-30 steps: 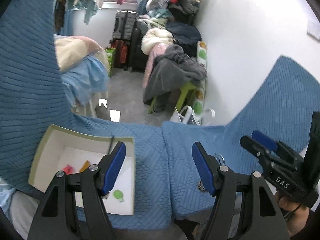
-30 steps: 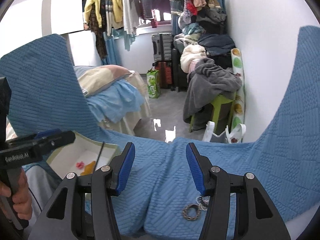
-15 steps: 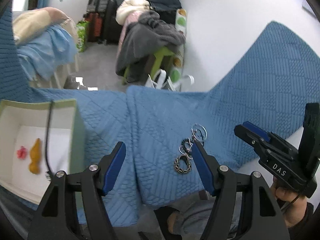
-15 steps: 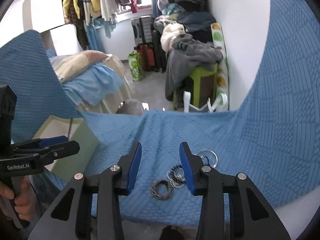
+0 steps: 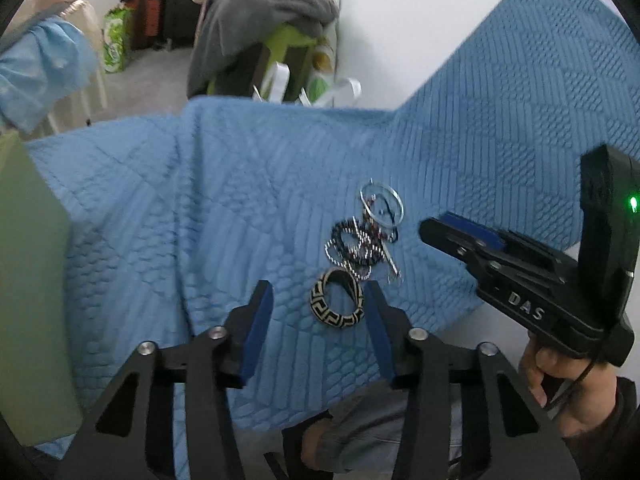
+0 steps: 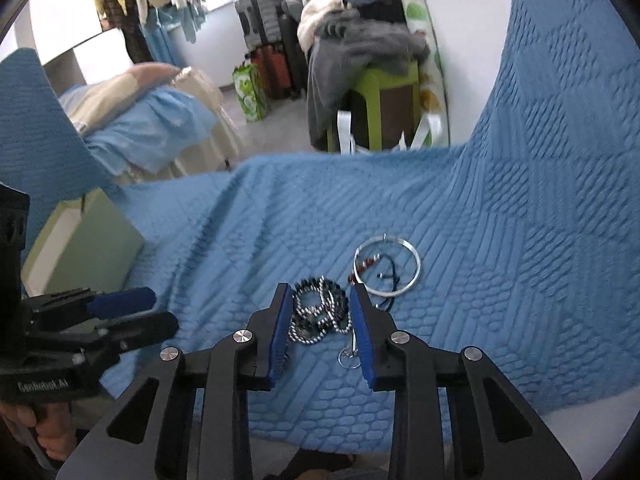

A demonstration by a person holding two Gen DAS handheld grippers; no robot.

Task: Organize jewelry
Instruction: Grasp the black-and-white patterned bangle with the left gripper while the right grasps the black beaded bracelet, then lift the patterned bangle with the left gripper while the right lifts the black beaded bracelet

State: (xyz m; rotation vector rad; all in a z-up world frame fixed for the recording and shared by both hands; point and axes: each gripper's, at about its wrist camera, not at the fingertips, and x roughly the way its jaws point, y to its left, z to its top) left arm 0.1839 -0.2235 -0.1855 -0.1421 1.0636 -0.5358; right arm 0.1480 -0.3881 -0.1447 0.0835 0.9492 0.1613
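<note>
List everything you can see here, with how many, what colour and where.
Patterned bangle: one, black and cream, on the quilt between the left tool's fingers.
Bead bracelets: a tangled pile, black and silver, between the right tool's fingers.
Thin hoop: one, silver, beyond the beads.
Box: one, pale green, left on the quilt.
Quilt: one, blue.
Left tool: closing, untouching.
Right tool: closing around beads.

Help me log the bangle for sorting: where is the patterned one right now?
In the left wrist view the bangle lies on the blue quilt, between the closing left gripper's fingertips, just below the bead pile.
</note>
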